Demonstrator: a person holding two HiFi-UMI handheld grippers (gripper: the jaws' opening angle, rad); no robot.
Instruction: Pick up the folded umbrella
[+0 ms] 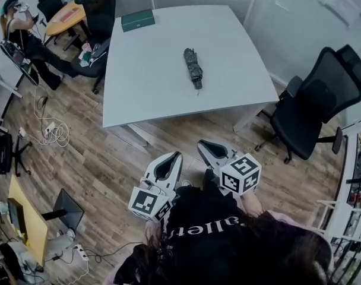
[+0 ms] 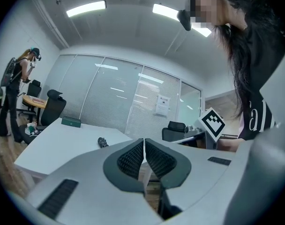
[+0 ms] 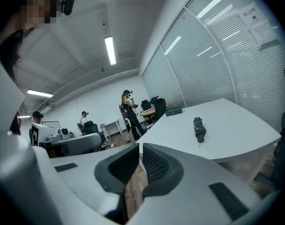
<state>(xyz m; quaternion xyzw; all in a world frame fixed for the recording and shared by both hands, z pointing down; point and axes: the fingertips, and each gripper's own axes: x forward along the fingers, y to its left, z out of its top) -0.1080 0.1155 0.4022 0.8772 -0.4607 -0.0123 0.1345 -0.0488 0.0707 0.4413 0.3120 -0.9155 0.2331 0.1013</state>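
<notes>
A dark folded umbrella [image 1: 193, 67] lies on the white table [image 1: 151, 88], right of its middle, handle end toward me. It shows small and far off in the left gripper view [image 2: 102, 142] and in the right gripper view [image 3: 198, 128]. Both grippers hang low in front of the person, over the wooden floor and well short of the table. My left gripper [image 1: 175, 156] [image 2: 143, 142] has its jaws together with nothing between them. My right gripper [image 1: 202, 143] [image 3: 138, 148] is shut too, and empty.
A green box [image 1: 138, 20] sits at the table's far left corner. A black office chair [image 1: 314, 103] stands to the right of the table, more chairs [image 1: 99, 10] and a small wooden table at the far left. Another person [image 1: 26, 37] stands there. Cables [image 1: 50, 132] lie on the floor.
</notes>
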